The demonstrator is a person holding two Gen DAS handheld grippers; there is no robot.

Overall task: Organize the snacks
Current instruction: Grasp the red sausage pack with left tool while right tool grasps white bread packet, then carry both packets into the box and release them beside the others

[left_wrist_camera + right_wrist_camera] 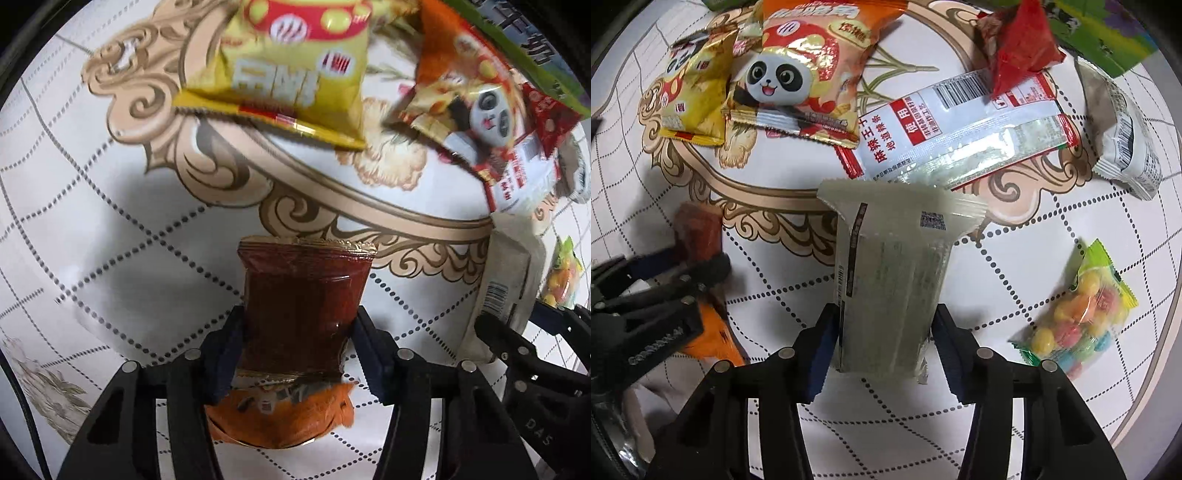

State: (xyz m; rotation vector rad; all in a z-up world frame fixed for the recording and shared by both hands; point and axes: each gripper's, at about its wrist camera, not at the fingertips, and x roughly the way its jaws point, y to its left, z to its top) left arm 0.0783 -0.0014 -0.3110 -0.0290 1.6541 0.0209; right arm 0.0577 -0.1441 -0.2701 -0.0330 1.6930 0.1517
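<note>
Dark-red packet (303,306) clamped in left gripper (299,350), pale packet (890,291) in right gripper (882,339).
Long axes running straight ahead between the pads, both pointing toward the snack pile.

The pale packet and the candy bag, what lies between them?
Nothing: in the right wrist view only bare tablecloth separates the pale packet from the candy bag.

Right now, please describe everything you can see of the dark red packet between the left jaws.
The dark red packet is a small pillow-shaped pouch of glossy, see-through film with dark red filling and crimped golden seals at both ends. It lies lengthwise between the left gripper, whose blue pads press on its two long sides. Its near end overlaps an orange packet. Beneath is the patterned tablecloth.
</note>
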